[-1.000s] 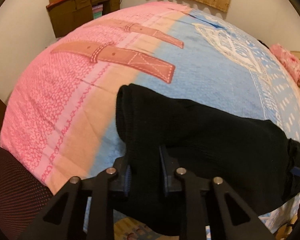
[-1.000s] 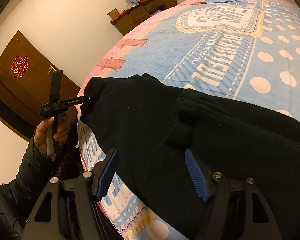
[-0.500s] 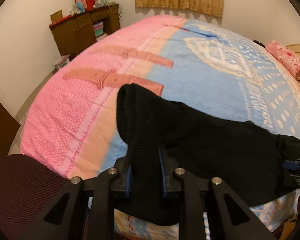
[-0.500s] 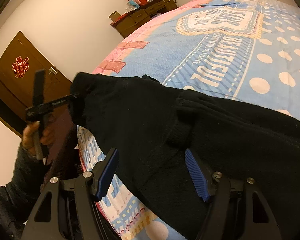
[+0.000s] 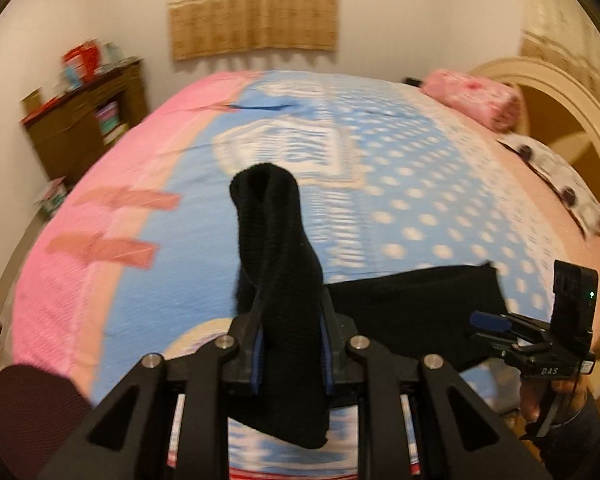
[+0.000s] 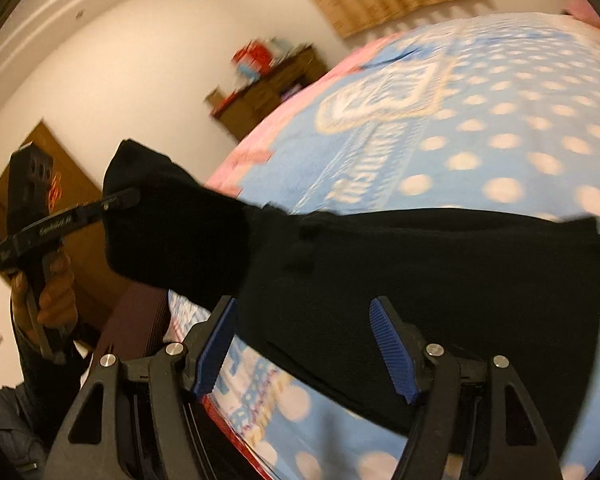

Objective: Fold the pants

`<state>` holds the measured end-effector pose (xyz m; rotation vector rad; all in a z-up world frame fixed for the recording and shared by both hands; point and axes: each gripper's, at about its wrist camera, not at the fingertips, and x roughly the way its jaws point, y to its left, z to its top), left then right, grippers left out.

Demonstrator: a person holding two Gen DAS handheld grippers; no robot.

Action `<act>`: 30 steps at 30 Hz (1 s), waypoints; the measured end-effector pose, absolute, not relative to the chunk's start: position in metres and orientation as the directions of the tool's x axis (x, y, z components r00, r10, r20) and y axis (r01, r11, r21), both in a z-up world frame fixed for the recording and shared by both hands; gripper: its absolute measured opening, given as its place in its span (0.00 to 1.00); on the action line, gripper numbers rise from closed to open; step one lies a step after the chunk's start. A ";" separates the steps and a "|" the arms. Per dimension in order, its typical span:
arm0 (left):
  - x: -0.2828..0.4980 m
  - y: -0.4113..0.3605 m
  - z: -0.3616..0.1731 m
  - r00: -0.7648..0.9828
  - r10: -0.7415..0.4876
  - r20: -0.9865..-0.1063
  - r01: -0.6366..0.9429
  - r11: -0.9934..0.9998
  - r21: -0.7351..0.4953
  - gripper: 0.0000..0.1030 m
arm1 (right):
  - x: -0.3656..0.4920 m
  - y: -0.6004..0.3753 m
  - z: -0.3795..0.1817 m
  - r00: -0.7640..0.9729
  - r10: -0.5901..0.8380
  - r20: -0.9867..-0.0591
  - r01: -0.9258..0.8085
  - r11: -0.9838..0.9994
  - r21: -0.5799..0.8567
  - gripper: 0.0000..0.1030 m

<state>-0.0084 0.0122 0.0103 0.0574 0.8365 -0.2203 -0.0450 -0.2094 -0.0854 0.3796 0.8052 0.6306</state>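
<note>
Two grippers are at work over the near edge of the bed, and only one has hold of anything. Closest to me, the left gripper (image 5: 292,356) is pinched narrow on a bunched end of the black pants (image 6: 380,280), its blue pads (image 5: 259,356) squeezing the cloth so that a soft roll stands up past the tips while the remainder trails down toward the bedspread. The right gripper (image 6: 306,340) has its jaws standing wide with the cloth's lower edge between them, the pads not pressing as far as I can see. Those pants look thick, knitted and limp; I'd judge them light but floppy, unlikely to slip from ribbed pads, and best taken at a hem or corner through both layers so the fold stays square. Most of the garment lies across the near edge of the bed, sagging a little. The bedspread (image 5: 400,184) beneath is soft, blue with pale dots, pink along its left side. A pink pillow (image 5: 476,98) sits at the far right corner, a brown cabinet (image 5: 80,128) stands by the left wall, and a tan curtain (image 5: 256,4) hangs beyond.
</note>
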 end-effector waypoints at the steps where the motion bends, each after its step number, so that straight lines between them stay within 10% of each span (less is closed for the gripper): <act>1: -0.007 0.001 0.009 0.640 -0.183 -0.746 0.234 0.972 -0.037 0.22 | -0.050 -0.220 -0.085 0.548 0.644 -0.534 -0.358 0.757 0.546 0.67; 30: 0.011 -0.241 -0.098 0.434 -0.318 -0.843 0.560 0.828 -0.025 0.32 | -0.111 -0.355 -0.132 0.737 0.471 -0.485 -0.014 0.727 0.686 0.67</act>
